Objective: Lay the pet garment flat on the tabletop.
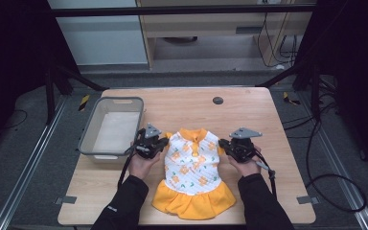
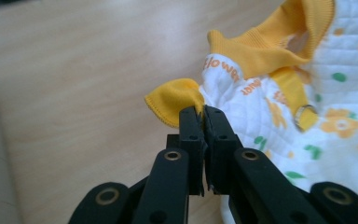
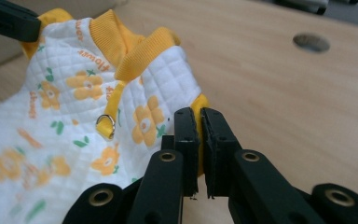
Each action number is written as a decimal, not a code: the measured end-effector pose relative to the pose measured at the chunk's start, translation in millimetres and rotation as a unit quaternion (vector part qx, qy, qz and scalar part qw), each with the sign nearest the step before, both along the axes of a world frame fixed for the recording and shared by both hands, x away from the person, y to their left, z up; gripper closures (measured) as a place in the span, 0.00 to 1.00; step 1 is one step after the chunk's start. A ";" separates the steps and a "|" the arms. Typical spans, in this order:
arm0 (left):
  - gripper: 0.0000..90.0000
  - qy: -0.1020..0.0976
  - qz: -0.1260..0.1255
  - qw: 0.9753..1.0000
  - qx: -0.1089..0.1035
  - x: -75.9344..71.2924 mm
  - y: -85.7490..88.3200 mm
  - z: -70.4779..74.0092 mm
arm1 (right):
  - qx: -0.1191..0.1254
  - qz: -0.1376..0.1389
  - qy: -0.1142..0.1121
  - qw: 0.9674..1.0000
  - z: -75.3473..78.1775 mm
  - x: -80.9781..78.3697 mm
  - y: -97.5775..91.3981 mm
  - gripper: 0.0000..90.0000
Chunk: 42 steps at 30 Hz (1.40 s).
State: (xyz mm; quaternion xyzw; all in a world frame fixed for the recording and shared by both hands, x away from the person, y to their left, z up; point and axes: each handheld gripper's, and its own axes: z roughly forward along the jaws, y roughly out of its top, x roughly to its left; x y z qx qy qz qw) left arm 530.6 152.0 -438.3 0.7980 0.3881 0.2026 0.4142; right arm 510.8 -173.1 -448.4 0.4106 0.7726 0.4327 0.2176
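A small quilted dress (image 1: 193, 167), white with orange flowers and a yellow frill, lies flat on the wooden desk (image 1: 249, 110), just to the right of the grey basket (image 1: 111, 128). Its collar points away from the person and the frilled hem toward them, so its long axis runs from the near edge of the desk to the far one.

The left claw (image 2: 203, 112) is clamped on the yellow sleeve on the basket side of the dress, with the fabric pinched between the two black jaws. The right claw (image 3: 199, 114) is pressed together on the yellow cuff of the opposite sleeve, on the side away from the basket. In the high view the left claw (image 1: 162, 142) and the right claw (image 1: 224, 143) sit level with each other at the shoulders of the dress, one hand behind each.

Taking both sleeves at matching points looks deliberate: held that way the dress should hang evenly and stay spread out, which would suit lifting it by the shoulders for a fold or for moving it toward the basket. The small metal ring (image 3: 106, 122) below the collar lies face up.
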 end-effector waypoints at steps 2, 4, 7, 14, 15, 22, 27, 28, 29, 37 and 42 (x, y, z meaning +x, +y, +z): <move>0.96 -0.015 0.006 1.000 -0.007 2.5 2.8 14.0 | 0.004 -0.001 -0.018 1.000 11.4 6.9 4.6 0.95; 0.96 -0.029 0.016 0.999 -0.013 6.6 2.8 25.0 | 0.004 -0.005 -0.034 0.999 20.8 15.7 9.6 0.95; 0.94 -0.045 0.038 0.998 -0.006 15.8 1.1 34.4 | -0.004 -0.020 -0.057 0.998 30.2 29.2 16.4 0.93; 0.59 -0.043 0.064 0.997 -0.016 24.1 8.1 36.1 | -0.029 -0.047 -0.071 0.996 38.7 41.3 22.2 0.71; 0.58 -0.044 0.060 0.997 -0.013 21.8 10.5 35.7 | -0.030 -0.043 -0.072 0.996 39.3 39.5 21.5 0.70; 0.58 -0.035 0.026 0.999 -0.006 -2.4 24.8 34.3 | -0.024 -0.012 -0.055 0.998 42.5 16.3 14.3 0.68; 0.62 -0.026 0.001 1.000 -0.016 -23.6 30.7 33.1 | -0.016 0.002 -0.040 0.999 40.6 -2.1 9.0 0.71; 0.63 -0.025 -0.005 1.000 -0.013 -27.3 31.6 32.7 | -0.012 0.005 -0.038 0.999 39.4 -6.6 7.9 0.72; 0.64 -0.023 -0.008 1.000 -0.009 -31.9 32.0 32.3 | -0.011 0.008 -0.035 0.999 38.3 -10.0 7.2 0.73; 0.88 -0.007 -0.041 0.999 -0.009 -50.5 26.2 19.5 | -0.007 0.018 -0.009 1.000 22.9 -25.9 4.8 0.86; 0.95 0.006 -0.055 0.998 -0.003 -53.4 16.2 5.8 | -0.005 0.025 0.006 1.000 9.7 -25.7 7.9 0.93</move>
